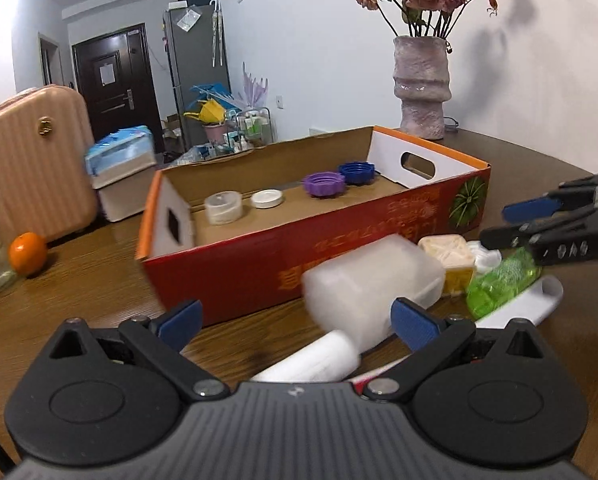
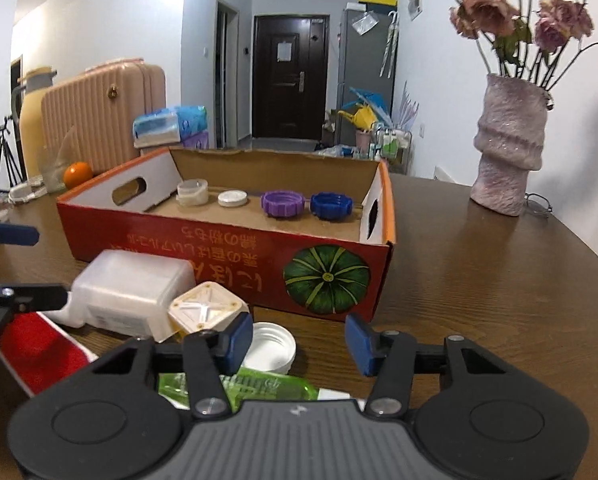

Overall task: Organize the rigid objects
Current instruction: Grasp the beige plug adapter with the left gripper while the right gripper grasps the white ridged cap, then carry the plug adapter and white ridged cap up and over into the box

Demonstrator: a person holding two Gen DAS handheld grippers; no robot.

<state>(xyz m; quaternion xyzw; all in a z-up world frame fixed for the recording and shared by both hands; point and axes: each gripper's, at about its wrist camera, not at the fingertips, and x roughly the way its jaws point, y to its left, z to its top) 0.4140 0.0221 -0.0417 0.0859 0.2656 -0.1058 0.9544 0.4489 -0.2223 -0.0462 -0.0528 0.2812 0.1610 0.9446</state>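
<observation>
- My left gripper [image 1: 297, 322] sits at the bottom centre of its view, blue pads spread wide, with a frosted white plastic bottle [image 1: 373, 284] lying between them, blurred; I can't see either pad pressing on it.
- My right gripper [image 2: 299, 344] shows jaws partly open, nothing between the pads; a white ribbed screw cap [image 2: 273, 346] lies on the brown wooden table [image 2: 479, 280] just beyond its left pad.
- A translucent green bottle [image 2: 259, 388] lies under that gripper at lower centre.
- Mid-frame, the red cardboard box [image 2: 219, 240] holds a clear round tub [image 2: 193, 192], a white lid [image 2: 233, 199], a purple ribbed cap [image 2: 283, 204] and a blue ribbed cap [image 2: 331, 206] in a row.
</observation>
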